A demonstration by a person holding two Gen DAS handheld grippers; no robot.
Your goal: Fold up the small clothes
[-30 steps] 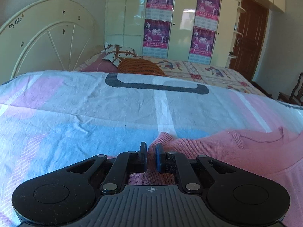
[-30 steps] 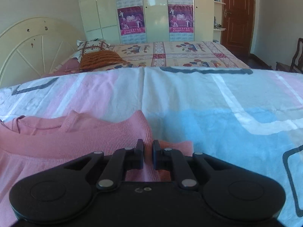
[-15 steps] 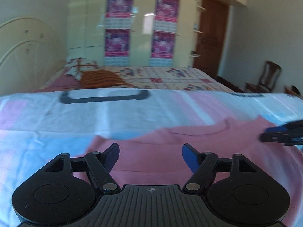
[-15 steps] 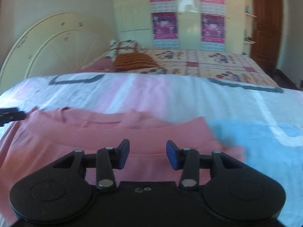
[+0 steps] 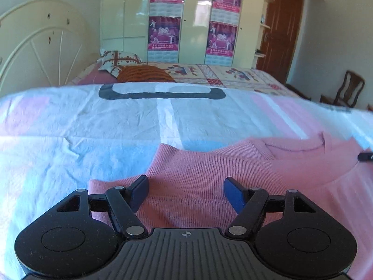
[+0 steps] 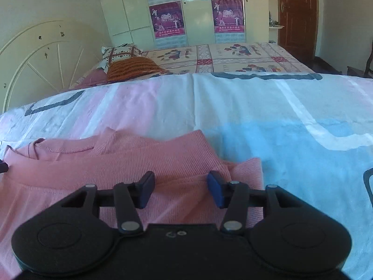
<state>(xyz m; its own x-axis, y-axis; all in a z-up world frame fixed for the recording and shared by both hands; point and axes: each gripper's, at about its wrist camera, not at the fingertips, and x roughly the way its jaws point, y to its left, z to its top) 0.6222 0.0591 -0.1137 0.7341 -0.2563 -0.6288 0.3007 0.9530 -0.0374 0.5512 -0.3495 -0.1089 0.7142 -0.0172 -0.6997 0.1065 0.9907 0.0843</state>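
Observation:
A pink knit sweater lies flat on the pastel striped sheet, collar toward the far side. My left gripper is open and empty, just above the sweater's left shoulder and folded sleeve. In the right wrist view the same sweater lies under my right gripper, which is open and empty over the right shoulder, next to a folded sleeve end. The right gripper's fingertip shows at the left view's right edge.
Beyond the sheet lie a patterned quilt, an orange cushion and a patterned pillow. A cream headboard stands at left, wardrobes with posters behind, a brown door and a chair at right.
Both grippers were shut on the sweater's edges a second ago, then opened and let go. The sweater now lies folded flat, and both grippers have settled low over its shoulders.

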